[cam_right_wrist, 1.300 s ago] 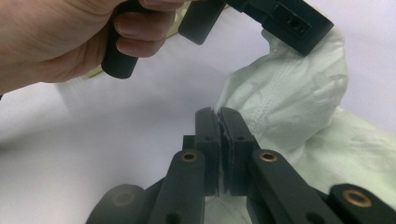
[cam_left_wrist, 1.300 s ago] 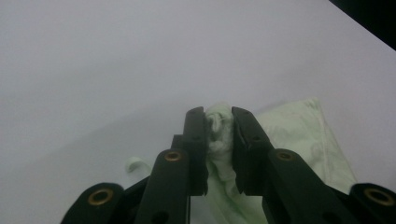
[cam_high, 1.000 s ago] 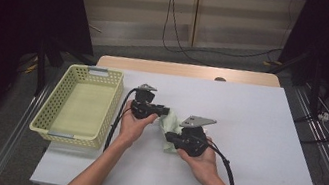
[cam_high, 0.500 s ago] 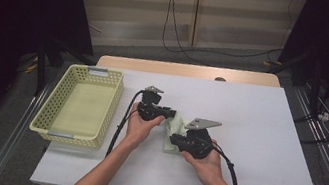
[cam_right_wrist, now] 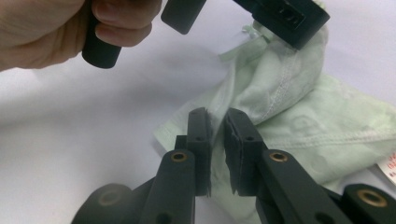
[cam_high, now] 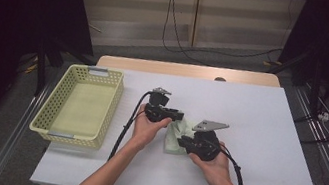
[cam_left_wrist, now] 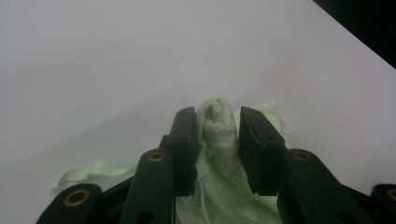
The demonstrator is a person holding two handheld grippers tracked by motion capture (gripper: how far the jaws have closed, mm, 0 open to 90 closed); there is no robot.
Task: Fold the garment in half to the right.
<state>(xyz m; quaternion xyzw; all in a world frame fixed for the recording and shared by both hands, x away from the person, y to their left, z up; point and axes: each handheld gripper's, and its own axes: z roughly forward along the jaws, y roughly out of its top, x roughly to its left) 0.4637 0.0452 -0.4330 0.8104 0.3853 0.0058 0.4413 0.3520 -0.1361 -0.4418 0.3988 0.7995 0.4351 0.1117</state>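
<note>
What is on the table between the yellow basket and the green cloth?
In the high view, the person's left hand with its gripper and black cable, between basket and cloth.

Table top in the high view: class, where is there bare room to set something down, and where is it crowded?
Free: the table right of the right gripper, and the near edge. Crowded: the middle, around the green cloth, left gripper and basket.
</note>
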